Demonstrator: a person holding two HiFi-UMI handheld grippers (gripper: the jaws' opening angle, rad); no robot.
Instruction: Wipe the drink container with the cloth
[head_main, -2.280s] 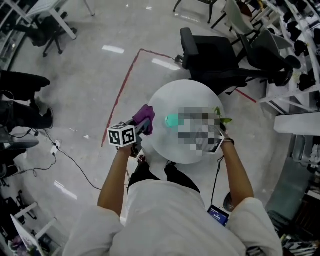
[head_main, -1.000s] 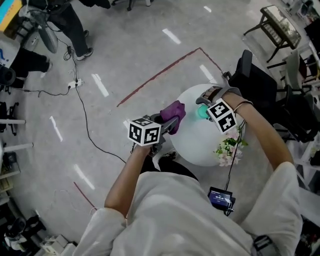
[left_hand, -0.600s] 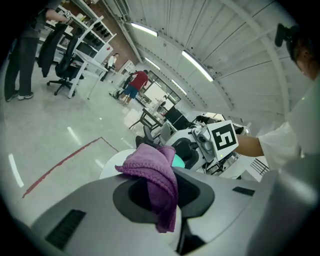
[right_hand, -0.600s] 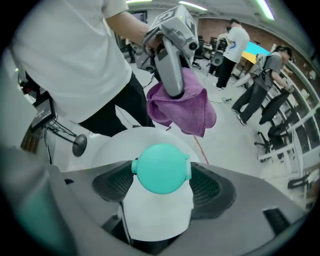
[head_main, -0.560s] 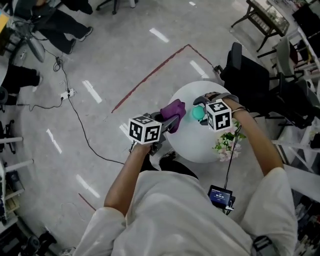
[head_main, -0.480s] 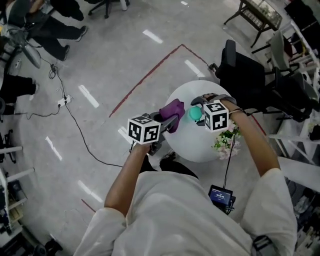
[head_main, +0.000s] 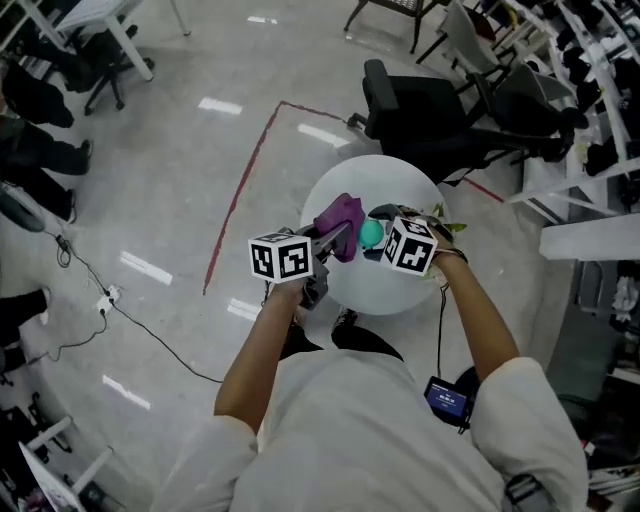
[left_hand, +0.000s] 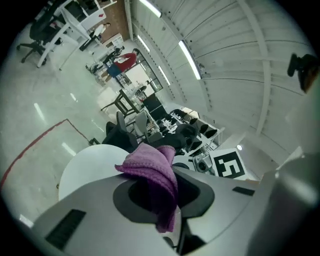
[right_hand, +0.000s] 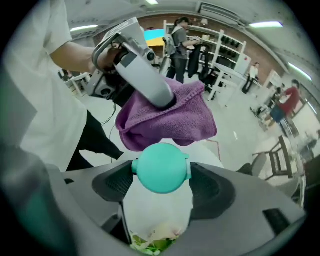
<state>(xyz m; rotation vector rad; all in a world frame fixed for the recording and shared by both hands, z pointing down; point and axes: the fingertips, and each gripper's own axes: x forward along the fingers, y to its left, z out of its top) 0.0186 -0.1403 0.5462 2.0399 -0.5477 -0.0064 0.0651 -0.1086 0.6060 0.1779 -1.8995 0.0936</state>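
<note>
Drink container (right_hand: 161, 167): teal-capped, between the jaws of my right gripper (right_hand: 162, 186), its cap sides against both pads.
Right gripper: jaws have just been closing and now clamp the container; it points steeply down.
Left gripper (left_hand: 167, 195): pinched tight on the purple cloth (left_hand: 152, 167), which bunches out past the tips.
Cloth to container: just beside the cap; whether they touch I can't tell.
Table (head_main: 395, 288): round, white, under both grippers.
Flowers (head_main: 443, 225): at its right edge.
Chair (head_main: 420, 110): black, beyond the table.
</note>
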